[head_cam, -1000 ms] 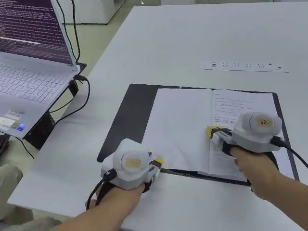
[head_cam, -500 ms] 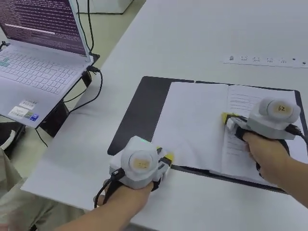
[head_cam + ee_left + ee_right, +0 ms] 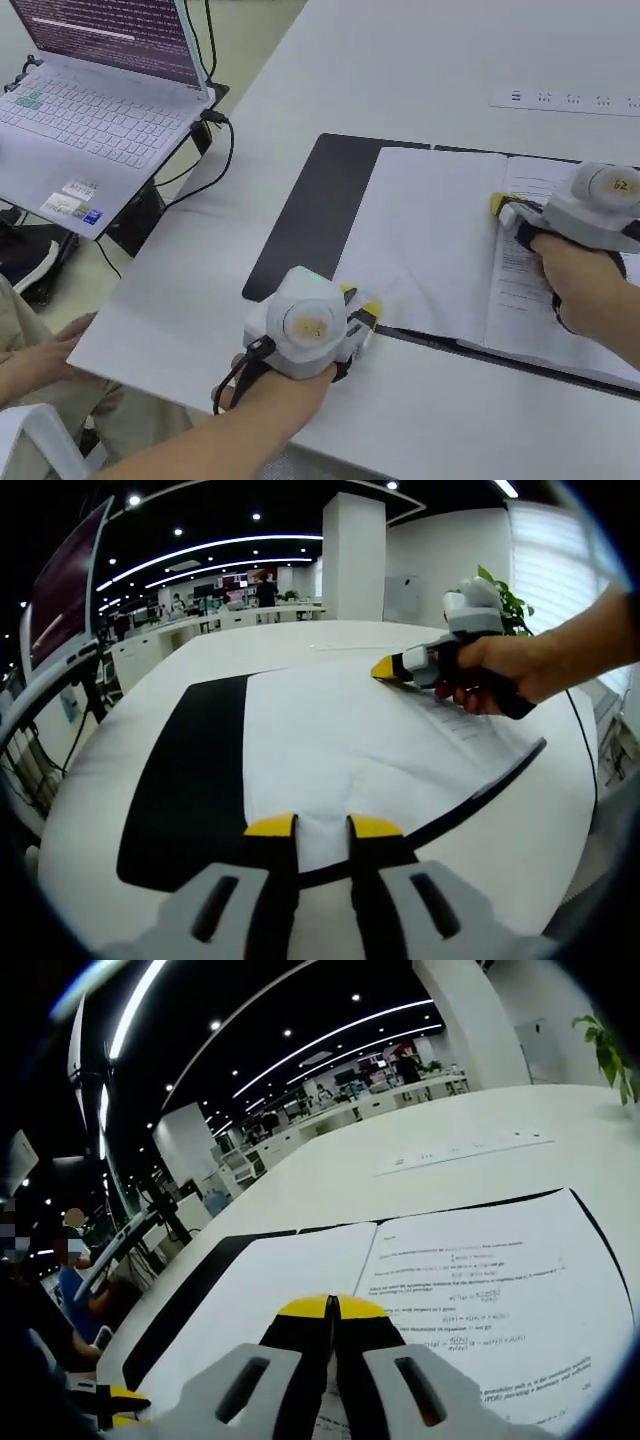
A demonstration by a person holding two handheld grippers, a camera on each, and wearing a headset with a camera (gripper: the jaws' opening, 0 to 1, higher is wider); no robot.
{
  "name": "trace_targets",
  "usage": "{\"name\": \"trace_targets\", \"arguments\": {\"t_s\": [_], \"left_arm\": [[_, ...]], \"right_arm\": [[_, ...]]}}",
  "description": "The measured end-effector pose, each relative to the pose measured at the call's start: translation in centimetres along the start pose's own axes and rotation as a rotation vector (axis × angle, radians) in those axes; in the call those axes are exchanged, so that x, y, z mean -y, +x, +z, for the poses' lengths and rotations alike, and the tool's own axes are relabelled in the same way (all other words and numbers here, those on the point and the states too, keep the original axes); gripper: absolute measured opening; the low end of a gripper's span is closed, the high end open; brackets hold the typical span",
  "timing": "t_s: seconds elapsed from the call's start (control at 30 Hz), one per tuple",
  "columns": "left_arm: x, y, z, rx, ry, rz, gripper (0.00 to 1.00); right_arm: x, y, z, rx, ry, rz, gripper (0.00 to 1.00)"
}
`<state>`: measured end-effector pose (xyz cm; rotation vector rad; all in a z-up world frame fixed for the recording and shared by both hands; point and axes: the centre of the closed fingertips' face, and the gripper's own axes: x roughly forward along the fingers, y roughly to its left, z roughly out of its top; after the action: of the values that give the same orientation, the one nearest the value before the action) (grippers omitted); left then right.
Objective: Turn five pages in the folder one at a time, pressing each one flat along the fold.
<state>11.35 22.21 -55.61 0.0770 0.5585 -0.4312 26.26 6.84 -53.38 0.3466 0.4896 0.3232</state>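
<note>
The right gripper [image 3: 333,1308] has its jaws pressed together at the fold. The left gripper's [image 3: 322,827] jaws stand slightly parted at the blank page's [image 3: 430,240] near edge. The folder [image 3: 310,210] lies open on the white table [image 3: 400,60] (black cover, printed page [image 3: 500,1260] opposite).

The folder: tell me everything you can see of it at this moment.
The folder lies open and flat on the white table. Its cover is black and thin, looking like plastic. The left inside cover is partly bare; a blank white page lies across it, slightly rippled. The right side shows a printed page. The right gripper, shut, presses by the fold; the left gripper, jaws slightly apart, sits at the blank page's near edge.
</note>
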Motion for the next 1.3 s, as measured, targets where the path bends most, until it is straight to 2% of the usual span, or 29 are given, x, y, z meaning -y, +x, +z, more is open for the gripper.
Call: {"name": "trace_targets", "arguments": {"t_s": [0.1,0.17,0.37,0.43,0.57,0.63,0.87,1.03,1.17,1.3], "left_arm": [[0.0,0.0,0.0,0.005,-0.002,0.000,0.18],[0.0,0.0,0.0,0.009,-0.004,0.001,0.18],[-0.1,0.1,-0.1,0.015,-0.001,-0.003,0.18],[-0.1,0.1,-0.1,0.018,0.000,-0.004,0.18],[-0.1,0.1,-0.1,0.022,-0.002,-0.005,0.18],[-0.1,0.1,-0.1,0.025,-0.006,-0.003,0.18],[-0.1,0.1,-0.1,0.028,-0.005,-0.005,0.18],[0.0,0.0,0.0,0.030,-0.010,-0.004,0.18],[0.0,0.0,-0.1,0.030,-0.011,-0.004,0.17],[-0.1,0.0,-0.1,0.030,-0.013,-0.004,0.17]], "right_arm": [[0.1,0.4,0.5,0.008,0.009,-0.006,0.00],[0.9,1.5,0.9,0.013,0.013,-0.010,0.00],[1.2,2.3,1.9,0.031,0.019,-0.029,0.00],[1.9,3.3,2.3,0.030,0.010,-0.033,0.00],[2.3,4.4,3.2,0.028,0.013,-0.043,0.00],[3.1,5.5,3.6,0.032,0.007,-0.046,0.00],[4.4,7.1,4.1,0.039,0.006,-0.062,0.00],[4.8,7.4,3.9,0.039,0.020,-0.060,0.00],[4.4,7.0,3.6,0.028,-0.011,-0.050,0.00],[4.1,6.3,3.2,0.022,-0.012,-0.041,0.00]]}}
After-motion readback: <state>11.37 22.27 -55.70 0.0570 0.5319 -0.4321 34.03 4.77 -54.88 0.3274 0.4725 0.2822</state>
